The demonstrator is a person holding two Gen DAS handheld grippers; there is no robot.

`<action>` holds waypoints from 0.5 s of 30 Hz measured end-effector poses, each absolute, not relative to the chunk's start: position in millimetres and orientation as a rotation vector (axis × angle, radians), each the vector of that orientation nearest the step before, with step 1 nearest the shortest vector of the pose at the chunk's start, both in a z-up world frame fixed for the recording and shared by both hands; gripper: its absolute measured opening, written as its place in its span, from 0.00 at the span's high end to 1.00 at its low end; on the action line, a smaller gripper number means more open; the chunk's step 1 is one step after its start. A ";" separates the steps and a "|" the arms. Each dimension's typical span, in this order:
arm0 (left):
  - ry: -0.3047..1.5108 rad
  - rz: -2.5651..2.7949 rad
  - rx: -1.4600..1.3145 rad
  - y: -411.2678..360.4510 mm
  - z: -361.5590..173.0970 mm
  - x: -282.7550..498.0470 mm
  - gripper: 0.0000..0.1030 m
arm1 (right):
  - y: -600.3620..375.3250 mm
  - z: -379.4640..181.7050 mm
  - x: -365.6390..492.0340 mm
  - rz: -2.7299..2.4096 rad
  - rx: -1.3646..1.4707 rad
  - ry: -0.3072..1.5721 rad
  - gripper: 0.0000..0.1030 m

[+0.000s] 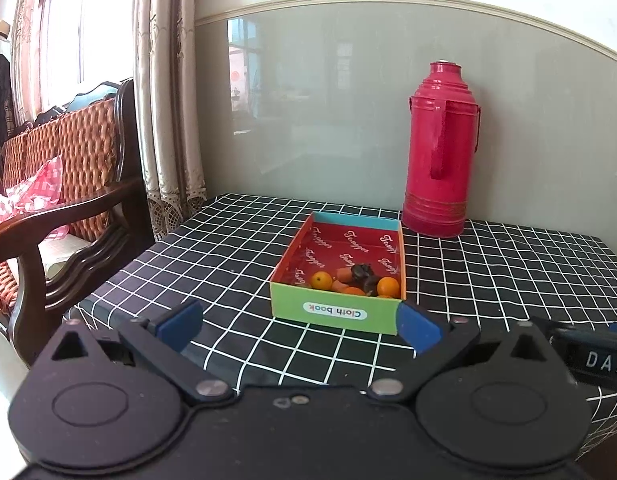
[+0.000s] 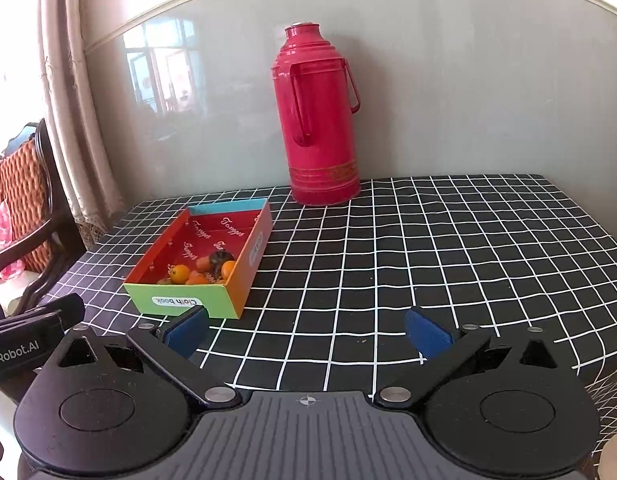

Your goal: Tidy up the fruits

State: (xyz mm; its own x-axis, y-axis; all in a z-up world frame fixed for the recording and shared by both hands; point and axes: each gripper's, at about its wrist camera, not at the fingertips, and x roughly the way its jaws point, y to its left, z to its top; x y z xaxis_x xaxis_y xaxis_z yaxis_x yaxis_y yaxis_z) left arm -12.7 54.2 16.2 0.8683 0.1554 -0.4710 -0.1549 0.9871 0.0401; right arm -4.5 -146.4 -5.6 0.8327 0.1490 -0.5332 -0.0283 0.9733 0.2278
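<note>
A red thermos (image 1: 442,152) stands on the checkered counter (image 1: 508,272) by the wall; curtain (image 1: 164,92) and wooden sofa (image 1: 60,184) leftward.

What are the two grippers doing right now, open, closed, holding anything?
Left gripper: open, holding nothing, just short of the box.
Right gripper: open, holding nothing, over the checked tablecloth.

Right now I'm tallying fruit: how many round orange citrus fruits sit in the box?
2: one citrus near the box's front-left, one front-right. Others may hide behind the front wall or the dark item.
</note>
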 end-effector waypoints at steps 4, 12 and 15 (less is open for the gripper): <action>0.493 0.161 0.003 54.3 15.4 -13.3 0.06 | -146.1 -6.4 -4.3 0.094 0.214 0.584 0.00; 0.493 0.161 0.003 54.0 15.3 -13.1 0.06 | -144.7 -6.4 -4.2 0.098 0.213 0.585 0.00; 0.492 0.162 0.005 54.2 15.2 -13.5 0.06 | -144.4 -6.3 -4.2 0.096 0.212 0.586 0.00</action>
